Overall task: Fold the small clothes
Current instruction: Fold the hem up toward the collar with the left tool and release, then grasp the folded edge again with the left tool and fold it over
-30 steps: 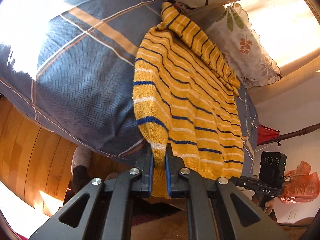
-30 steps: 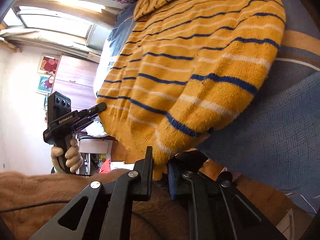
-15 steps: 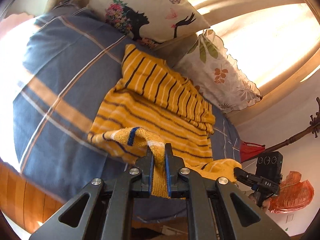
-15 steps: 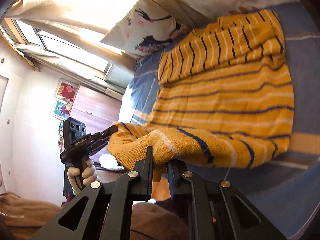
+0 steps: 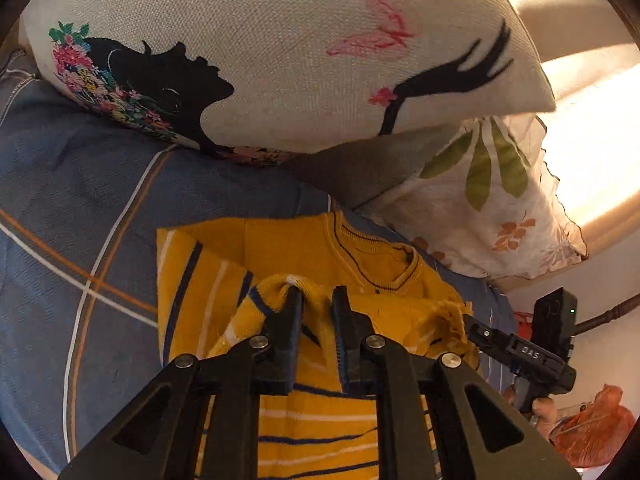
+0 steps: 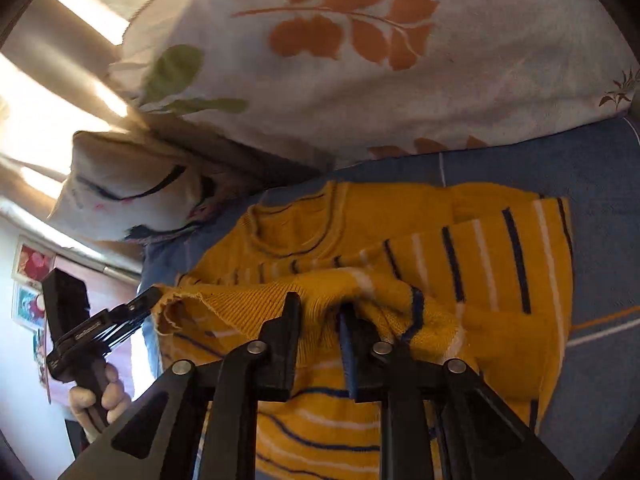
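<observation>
Left wrist view: the left gripper [image 5: 316, 300] is opening, the yellow knit sweater with navy and white stripes [image 5: 280, 264] slack between its jaws. The right gripper [image 6: 318, 306] is likewise parting over the folded-up hem. Sweater lies doubled on the blue plaid bedcover [image 5: 80, 200], collar toward the printed cream pillow [image 5: 280, 40] and leaf-patterned pillow [image 6: 400, 80].

Yellow striped sweater [image 5: 320, 432], folded over, hem near collar
</observation>
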Action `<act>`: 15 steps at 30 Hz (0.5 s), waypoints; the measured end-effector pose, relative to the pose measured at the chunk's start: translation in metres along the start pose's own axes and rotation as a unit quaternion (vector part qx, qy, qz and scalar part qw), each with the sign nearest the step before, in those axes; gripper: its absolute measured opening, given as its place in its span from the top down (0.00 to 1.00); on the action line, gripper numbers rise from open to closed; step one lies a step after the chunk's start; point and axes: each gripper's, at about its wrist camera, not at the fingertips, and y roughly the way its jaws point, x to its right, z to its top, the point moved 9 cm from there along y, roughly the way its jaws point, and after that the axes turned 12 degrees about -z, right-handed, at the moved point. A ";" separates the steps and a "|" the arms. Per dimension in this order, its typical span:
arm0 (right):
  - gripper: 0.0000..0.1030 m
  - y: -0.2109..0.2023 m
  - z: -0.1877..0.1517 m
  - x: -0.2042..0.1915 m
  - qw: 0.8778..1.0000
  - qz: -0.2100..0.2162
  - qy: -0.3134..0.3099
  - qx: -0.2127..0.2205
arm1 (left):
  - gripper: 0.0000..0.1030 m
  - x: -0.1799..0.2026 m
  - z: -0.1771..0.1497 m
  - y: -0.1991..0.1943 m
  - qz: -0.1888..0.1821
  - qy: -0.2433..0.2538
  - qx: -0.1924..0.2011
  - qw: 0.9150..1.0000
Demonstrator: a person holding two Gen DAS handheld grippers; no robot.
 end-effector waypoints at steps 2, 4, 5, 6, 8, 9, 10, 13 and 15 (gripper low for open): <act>0.61 0.008 0.013 0.011 0.999 -0.010 0.027 0.013 | 0.72 -0.002 0.008 -0.007 0.000 0.011 0.009 1.000; 0.47 0.002 0.021 0.014 0.999 0.004 0.042 0.034 | 0.58 -0.006 0.011 -0.019 -0.002 0.009 0.020 1.000; 0.42 -0.003 0.024 0.015 0.998 0.004 0.045 0.043 | 0.57 -0.008 0.011 -0.024 -0.005 0.005 0.023 1.000; 0.42 -0.008 0.026 0.016 0.998 0.002 0.044 0.052 | 0.57 -0.009 0.009 -0.028 -0.006 0.002 0.021 1.000; 0.42 -0.022 0.021 0.015 0.997 -0.005 0.037 0.069 | 0.56 -0.005 0.003 -0.030 0.002 0.010 0.014 1.000; 0.42 -0.029 0.017 0.011 0.997 -0.009 0.029 0.077 | 0.56 -0.001 -0.003 -0.029 0.005 0.022 0.009 1.000; 0.42 -0.033 0.010 0.004 0.996 -0.012 0.012 0.083 | 0.56 0.005 -0.010 -0.026 0.006 0.036 0.001 0.999; 0.43 -0.030 -0.011 -0.025 0.995 -0.021 -0.052 0.086 | 0.56 0.024 -0.028 -0.006 -0.009 0.074 -0.024 0.997; 0.43 -0.020 -0.031 -0.048 0.992 -0.022 -0.101 0.078 | 0.55 0.031 -0.040 0.013 -0.017 0.085 -0.049 0.995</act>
